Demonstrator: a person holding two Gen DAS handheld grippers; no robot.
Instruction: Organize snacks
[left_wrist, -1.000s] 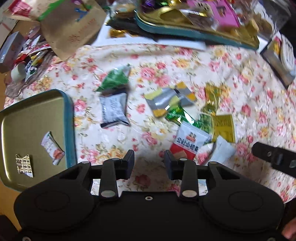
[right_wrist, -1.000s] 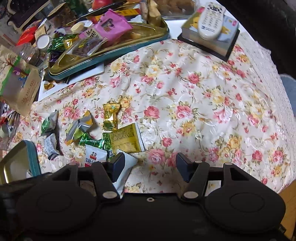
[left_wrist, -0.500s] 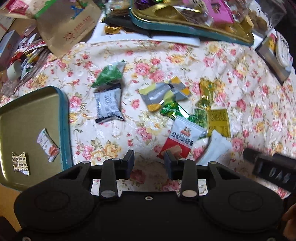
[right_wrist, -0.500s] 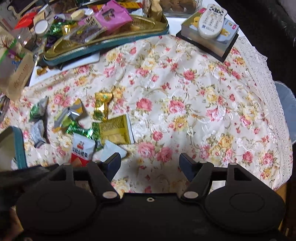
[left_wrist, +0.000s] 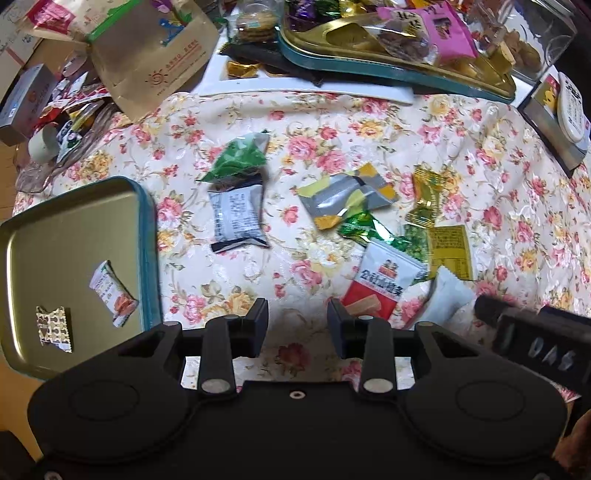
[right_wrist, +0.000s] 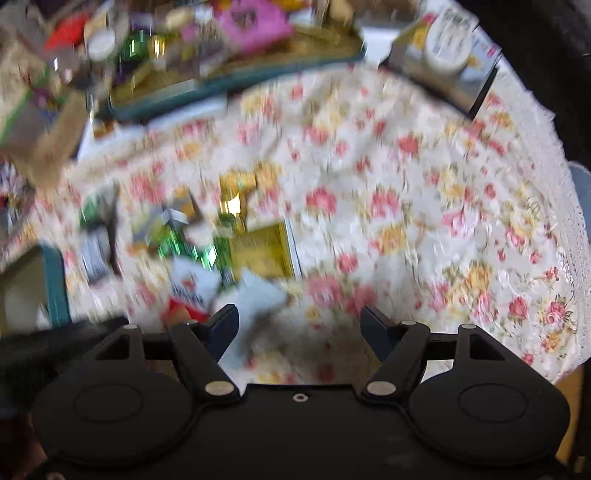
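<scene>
Several snack packets lie loose on the floral tablecloth (left_wrist: 332, 122): a green and grey one (left_wrist: 236, 162), a white one with black print (left_wrist: 236, 218), a grey and yellow one (left_wrist: 343, 195), a gold candy (left_wrist: 424, 195), a red and white packet (left_wrist: 384, 284), a plain white packet (left_wrist: 447, 295) and a yellow packet (left_wrist: 447, 247). A gold tray with a teal rim (left_wrist: 147, 236) at the left holds two small packets (left_wrist: 110, 291). My left gripper (left_wrist: 297, 321) is open and empty above the cloth. My right gripper (right_wrist: 299, 325) is open and empty, its left finger over the white packet (right_wrist: 258, 291); this view is blurred.
A larger gold tray (left_wrist: 369, 59) piled with snacks stands at the back. A brown paper bag (left_wrist: 155, 59) and boxes crowd the back left. A remote on a box (left_wrist: 569, 107) sits at the right. The table's lace edge (right_wrist: 569, 206) runs along the right.
Both grippers have pulled back and up from the snack pile. The right gripper is moving fast now, blurring its view. Both stay open and empty.
</scene>
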